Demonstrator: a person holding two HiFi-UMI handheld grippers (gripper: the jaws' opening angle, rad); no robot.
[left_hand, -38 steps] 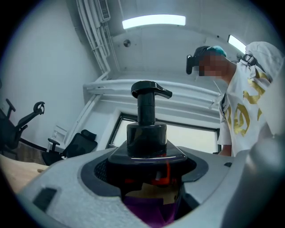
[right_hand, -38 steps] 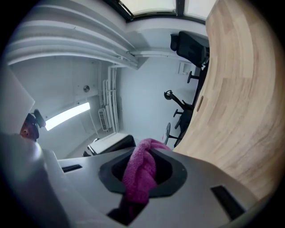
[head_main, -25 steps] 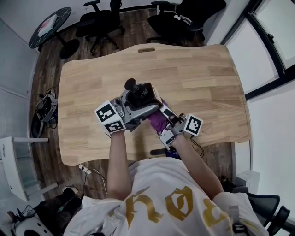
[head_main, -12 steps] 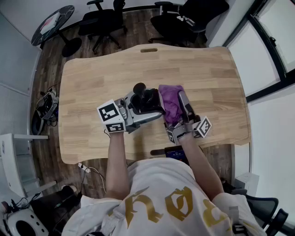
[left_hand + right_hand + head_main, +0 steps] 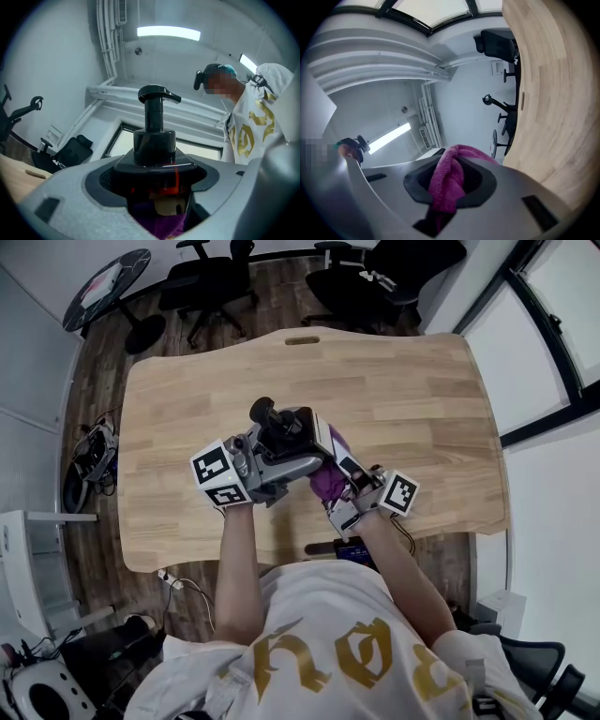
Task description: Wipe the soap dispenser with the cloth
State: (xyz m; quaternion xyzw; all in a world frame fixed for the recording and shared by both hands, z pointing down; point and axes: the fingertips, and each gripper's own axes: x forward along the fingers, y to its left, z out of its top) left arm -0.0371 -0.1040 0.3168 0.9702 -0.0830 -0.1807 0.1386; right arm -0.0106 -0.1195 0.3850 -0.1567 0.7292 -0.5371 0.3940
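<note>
Purple cloth (image 5: 328, 482) pinched in right hand-held gripper (image 5: 451, 185), mostly hidden; left hand-held gripper (image 5: 154, 176) clamps black soap dispenser (image 5: 154, 140), base unseen.

Left gripper (image 5: 289, 442), at the left over the middle of the pale wooden surface (image 5: 422, 399), has its fingers clamped on either side of the black pump-top plastic soap dispenser (image 5: 277, 423), which is held clear of the surface with its pump end pointing away from the person. Right gripper (image 5: 330, 465) comes in from the right with the purple terry cloth (image 5: 328, 482) pinched between its fingers, cloth just right of the dispenser and against its lower end. Two black office chairs (image 5: 211, 282) stand on the floor behind the far edge of the surface.
</note>
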